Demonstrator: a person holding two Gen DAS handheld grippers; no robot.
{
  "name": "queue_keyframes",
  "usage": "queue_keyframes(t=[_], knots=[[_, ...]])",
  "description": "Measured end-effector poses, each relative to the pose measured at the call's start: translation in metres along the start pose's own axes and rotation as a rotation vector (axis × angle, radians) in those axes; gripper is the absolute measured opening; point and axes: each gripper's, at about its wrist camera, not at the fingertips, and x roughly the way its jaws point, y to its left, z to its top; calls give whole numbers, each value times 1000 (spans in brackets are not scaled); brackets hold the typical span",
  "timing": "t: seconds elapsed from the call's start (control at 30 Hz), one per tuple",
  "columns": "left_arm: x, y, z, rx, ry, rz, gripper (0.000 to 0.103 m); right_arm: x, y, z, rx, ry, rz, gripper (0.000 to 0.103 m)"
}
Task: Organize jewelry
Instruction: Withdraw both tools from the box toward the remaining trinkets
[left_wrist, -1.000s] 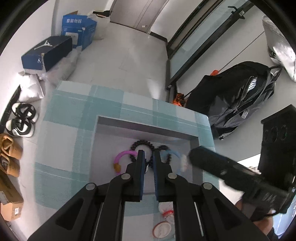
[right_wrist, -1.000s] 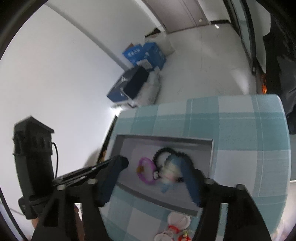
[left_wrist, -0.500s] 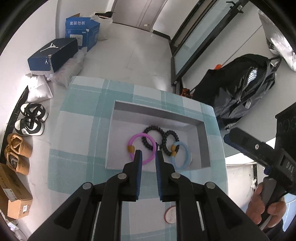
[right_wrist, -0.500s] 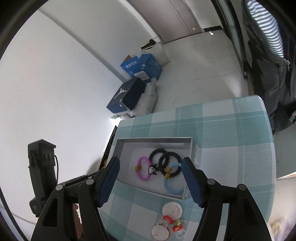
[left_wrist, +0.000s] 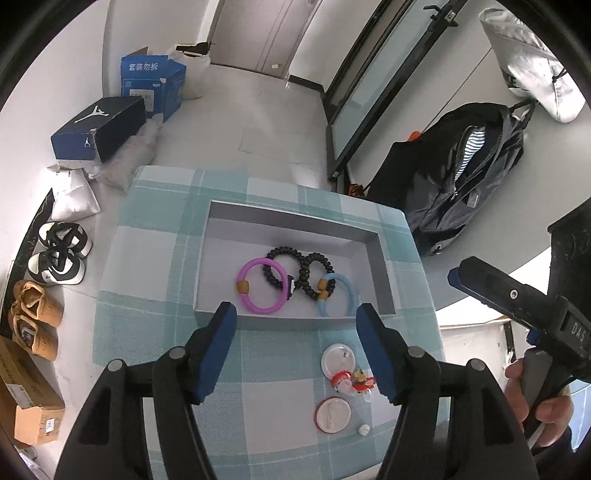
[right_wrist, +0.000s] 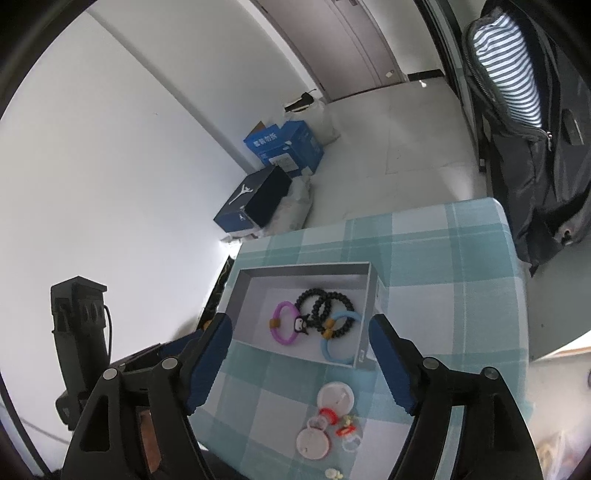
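Note:
A grey open box (left_wrist: 380, 273) (right_wrist: 369, 310) rests on the teal checked tablecloth (left_wrist: 147, 266) (right_wrist: 443, 280). Inside it lie a purple ring bracelet (left_wrist: 260, 286) (right_wrist: 282, 323), two black bead bracelets (left_wrist: 299, 267) (right_wrist: 327, 301) with a small black-and-white charm, and a light blue ring (left_wrist: 338, 295) (right_wrist: 341, 338). My left gripper (left_wrist: 295, 310) hovers above the box's near wall, its jaws opening with nothing between them. The right gripper (right_wrist: 299, 328) hangs above the box's near side, jaws also opening and empty.
Near the table's front edge sit two round white lids (left_wrist: 338, 360) (right_wrist: 336, 397) and small red and yellow trinkets (left_wrist: 351, 380) (right_wrist: 343, 424). A black backpack (left_wrist: 461, 177) leans beside the table. Shoe boxes (left_wrist: 98, 129) and shoes (left_wrist: 59, 254) cover the floor at left.
Both grippers have pulled back and up from the box, so more of the table shows. The left gripper went from shut to wide open. The right one widened slightly.

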Motion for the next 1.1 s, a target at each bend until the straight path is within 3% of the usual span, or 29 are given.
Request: queue_keyframes(t=[0.13,0.33,0.57,1.1], knots=[[-4,-2,-6,22,-15,9,79,-9,-1,-6,-8,-16,9,84],[-6,-7,-20,77,-2,21,79,-21,0,-20,-41,-26,0,89],[-5,-10,-36,136,40,16,79,-32,4,-52,-170,-51,-124,96],[3,0,-58,146,110,65,81,-16,-14,-105,-241,95,-194,95]])
